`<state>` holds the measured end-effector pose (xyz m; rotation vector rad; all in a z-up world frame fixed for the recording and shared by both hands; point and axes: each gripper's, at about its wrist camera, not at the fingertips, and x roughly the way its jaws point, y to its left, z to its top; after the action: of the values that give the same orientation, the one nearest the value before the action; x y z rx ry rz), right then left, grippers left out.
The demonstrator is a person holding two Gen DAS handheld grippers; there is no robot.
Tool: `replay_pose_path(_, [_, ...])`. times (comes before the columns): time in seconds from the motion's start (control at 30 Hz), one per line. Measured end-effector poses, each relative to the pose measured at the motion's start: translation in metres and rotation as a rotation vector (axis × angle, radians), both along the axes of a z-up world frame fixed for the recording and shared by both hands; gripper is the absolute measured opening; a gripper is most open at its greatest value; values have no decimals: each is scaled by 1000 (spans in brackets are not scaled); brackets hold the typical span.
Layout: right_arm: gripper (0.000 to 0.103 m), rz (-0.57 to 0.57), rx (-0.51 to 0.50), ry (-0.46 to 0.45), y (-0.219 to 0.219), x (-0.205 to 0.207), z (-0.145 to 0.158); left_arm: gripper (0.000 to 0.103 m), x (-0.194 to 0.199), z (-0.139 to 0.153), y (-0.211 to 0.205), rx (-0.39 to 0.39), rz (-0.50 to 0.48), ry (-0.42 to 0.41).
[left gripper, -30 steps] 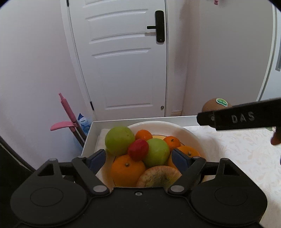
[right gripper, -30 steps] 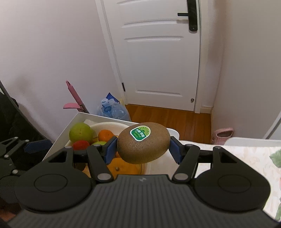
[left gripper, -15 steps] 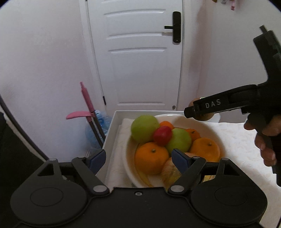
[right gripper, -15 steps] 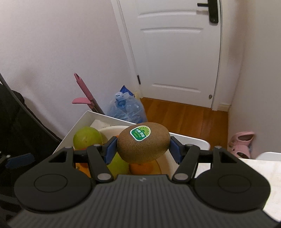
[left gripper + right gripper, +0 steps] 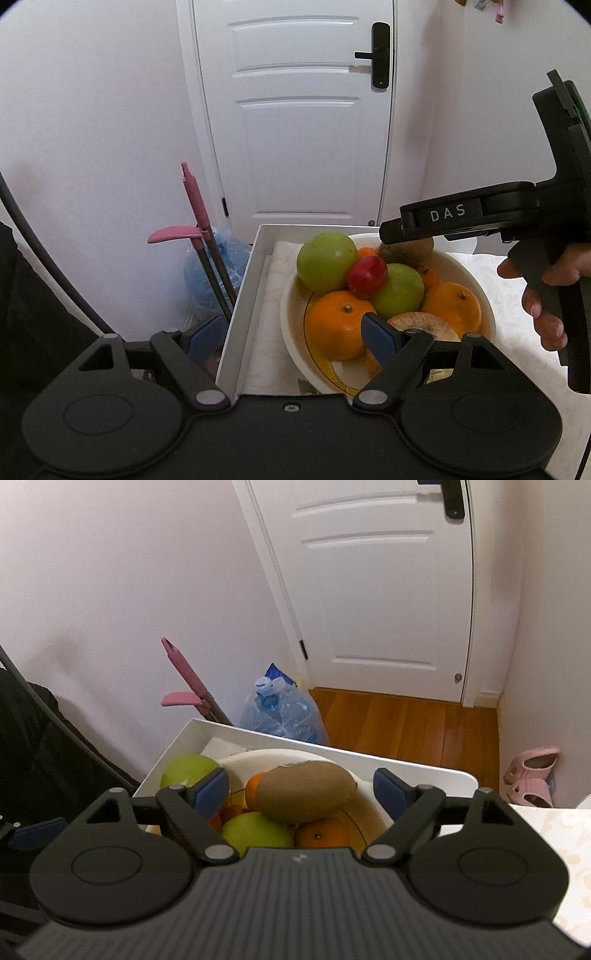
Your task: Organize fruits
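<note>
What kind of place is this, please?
Most likely a room in a home: a white panelled door, a wooden floor with pink slippers, and a bowl of fruit on a table with a cloth.

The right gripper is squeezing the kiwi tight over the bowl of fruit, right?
Not quite. The right gripper is over the bowl, but its fingers have just opened and stand clear of the kiwi, which lies on the other fruit. The right wrist view shows it.
</note>
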<state>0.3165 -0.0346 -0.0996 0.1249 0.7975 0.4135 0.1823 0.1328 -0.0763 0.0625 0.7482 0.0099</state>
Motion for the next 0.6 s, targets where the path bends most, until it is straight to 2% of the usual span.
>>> replay_pose_path(0.3, [100,-24,-22,-43,-11,-20,16,86,-6,7,-2,4,-24,-18])
replay_pose_path(0.6, [100,-34,-47,-119,-44,-80,75,86,-37,49,-26,0,-22,-86])
